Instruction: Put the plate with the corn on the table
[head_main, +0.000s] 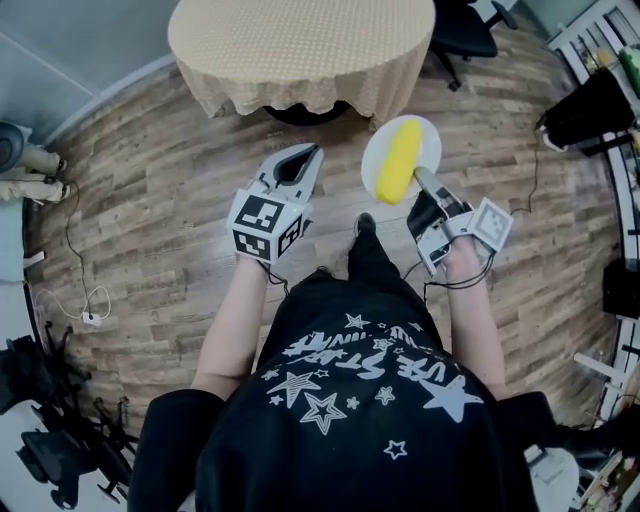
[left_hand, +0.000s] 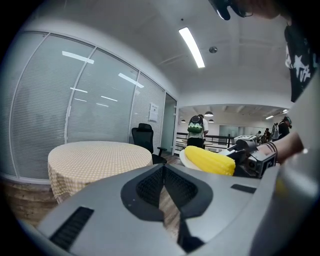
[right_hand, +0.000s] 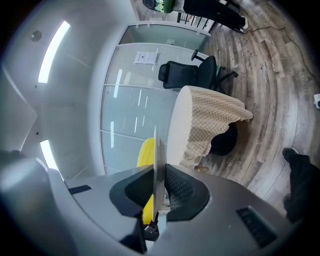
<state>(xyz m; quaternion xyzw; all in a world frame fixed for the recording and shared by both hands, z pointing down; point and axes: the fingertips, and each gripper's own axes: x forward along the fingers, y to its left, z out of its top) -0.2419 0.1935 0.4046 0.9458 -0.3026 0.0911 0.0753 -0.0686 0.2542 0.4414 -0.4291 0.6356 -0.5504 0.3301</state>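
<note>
A white plate (head_main: 428, 142) carries a yellow corn cob (head_main: 399, 160) and hangs over the wooden floor, just short of the round table (head_main: 300, 45) with the beige checked cloth. My right gripper (head_main: 424, 192) is shut on the plate's near rim. In the right gripper view the plate (right_hand: 156, 150) shows edge-on between the pads, with the corn (right_hand: 145, 152) to its left and the table (right_hand: 200, 125) beyond. My left gripper (head_main: 303, 162) is shut and holds nothing, to the left of the plate. Its own view shows the table (left_hand: 100, 155) ahead and the corn (left_hand: 210, 159) at right.
A black office chair (head_main: 462, 30) stands behind the table at the right. Dark equipment (head_main: 595, 105) and white shelving line the right side. A cable (head_main: 85, 300) lies on the floor at left. A glass partition (left_hand: 75, 105) runs behind the table.
</note>
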